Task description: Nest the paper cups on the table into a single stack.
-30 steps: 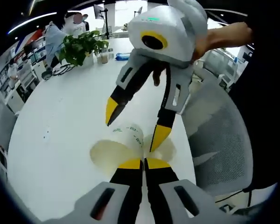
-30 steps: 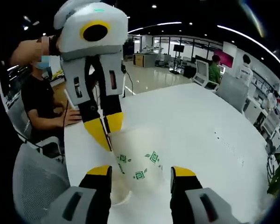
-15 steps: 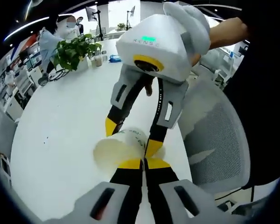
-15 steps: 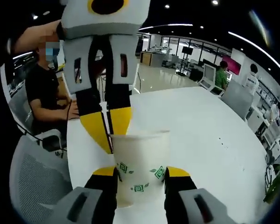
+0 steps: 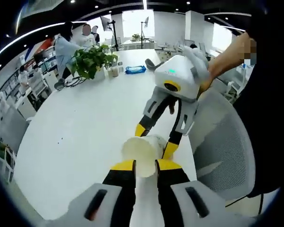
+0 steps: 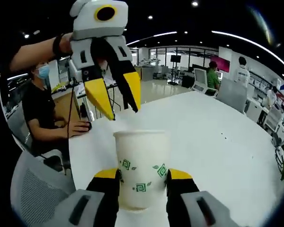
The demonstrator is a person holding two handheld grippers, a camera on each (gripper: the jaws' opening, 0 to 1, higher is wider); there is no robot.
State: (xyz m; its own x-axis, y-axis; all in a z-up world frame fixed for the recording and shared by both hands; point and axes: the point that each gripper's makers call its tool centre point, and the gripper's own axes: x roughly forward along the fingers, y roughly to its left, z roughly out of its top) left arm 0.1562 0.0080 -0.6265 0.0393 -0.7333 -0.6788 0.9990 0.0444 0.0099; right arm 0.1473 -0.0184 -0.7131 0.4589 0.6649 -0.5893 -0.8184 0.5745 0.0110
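A white paper cup (image 6: 141, 161) with green marks sits upright between my right gripper's (image 6: 143, 174) yellow-tipped jaws, which are shut on its lower wall. My left gripper (image 6: 117, 93) hangs above and behind the cup's rim, jaws apart and holding nothing. In the left gripper view I look down into the cup's open mouth (image 5: 143, 149), with the right gripper (image 5: 155, 140) clamping it from the far side. My left gripper (image 5: 145, 165) is open just short of the cup. I cannot tell whether more cups are nested inside.
The round white table (image 5: 75, 132) stretches away, with a potted plant (image 5: 87, 59) and a blue item (image 5: 135, 69) at its far end. A grey mesh chair (image 5: 217, 142) stands beside the near edge. A person (image 6: 42, 109) sits at a desk behind.
My left gripper has opened, let go of the cup's rim and drawn back above it. The right gripper has shut on the cup.
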